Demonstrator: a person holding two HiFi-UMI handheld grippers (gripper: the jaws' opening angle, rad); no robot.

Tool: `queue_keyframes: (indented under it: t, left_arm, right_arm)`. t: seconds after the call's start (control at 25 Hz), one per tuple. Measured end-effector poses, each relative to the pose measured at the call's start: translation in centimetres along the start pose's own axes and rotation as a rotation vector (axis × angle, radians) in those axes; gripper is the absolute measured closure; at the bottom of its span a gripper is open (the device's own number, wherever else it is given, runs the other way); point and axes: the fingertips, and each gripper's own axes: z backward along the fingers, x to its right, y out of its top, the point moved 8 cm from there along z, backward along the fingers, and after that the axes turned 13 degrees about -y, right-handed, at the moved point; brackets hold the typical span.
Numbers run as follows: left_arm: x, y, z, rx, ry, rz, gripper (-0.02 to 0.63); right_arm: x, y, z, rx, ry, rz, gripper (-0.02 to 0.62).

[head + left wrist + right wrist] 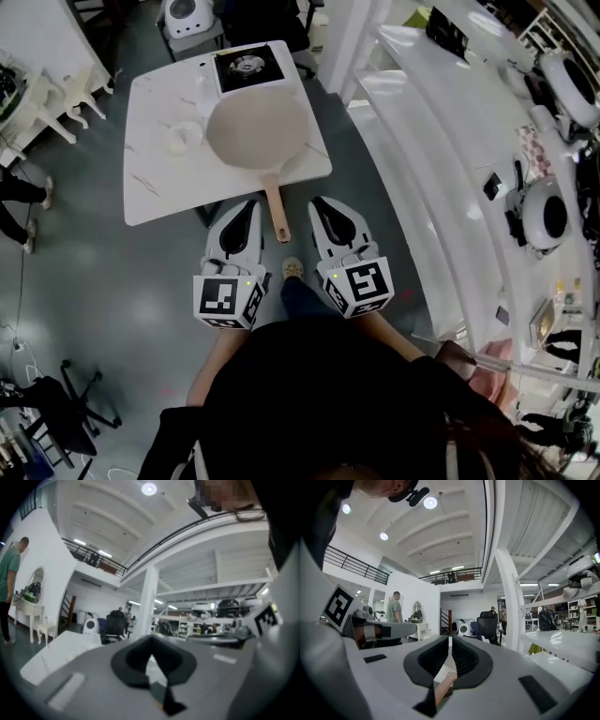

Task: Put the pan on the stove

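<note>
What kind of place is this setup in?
Probably an open lab or demo hall, not a home kitchen: a white marble-look table with a small black tabletop stove stands alone on grey floor, long curved white counters carry equipment, and a railed mezzanine runs overhead.

White marble-top table on grey floor. Right of table: long curved white counter. Left of table: white chairs. Beyond table: black office chair, white column, railed mezzanine. Round ceiling lights overhead.
</note>
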Motion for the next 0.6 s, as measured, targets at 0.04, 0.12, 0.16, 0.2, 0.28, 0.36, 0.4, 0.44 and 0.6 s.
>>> queue_keyframes:
  t: [0.04,0.12,0.16,0.2,0.28,0.36,0.4,0.44,0.6]
  left_arm:
    - [-0.7,0.0,-0.7,-0.005,0.003,0.003,0.597]
    - [-1.8,-0.2,-2.1,-0.019,0.008,0.008,0.597]
    - [-2.3,-0.3,-2.9,-0.027,0.010,0.012,0.597]
    - [-2.8,-0.4,-3.5,-0.035,0.013,0.015,0.597]
    - [-3.7,-0.8,-4.7,-0.051,0.023,0.026,0.597]
    - [-4.6,-1.2,-5.7,-0.064,0.037,0.041,0.595]
    - [-5.0,-1.4,-6.2,-0.070,0.043,0.048,0.595]
    - [-5.4,-1.6,-6.7,-0.075,0.047,0.054,0.595]
    - [-6.5,-2.4,-8.2,-0.093,0.054,0.071,0.595]
  right_arm:
    - [0.3,-0.1,-0.9,-0.006,0.007,0.001,0.572]
    - [0.9,-0.4,-2.6,-0.017,0.019,-0.001,0.571]
    - [1.3,-0.5,-3.5,-0.024,0.026,-0.006,0.572]
    - [1.6,-0.7,-4.3,-0.031,0.033,-0.012,0.572]
    - [2.1,-1.0,-5.9,-0.045,0.051,-0.024,0.572]
    - [2.5,-1.2,-7.3,-0.062,0.072,-0.037,0.572]
    - [2.7,-1.4,-8.1,-0.073,0.082,-0.044,0.572]
    - [2.8,-1.6,-8.8,-0.082,0.091,-0.051,0.571]
    - [3.7,-2.7,-11.1,-0.118,0.125,-0.080,0.572]
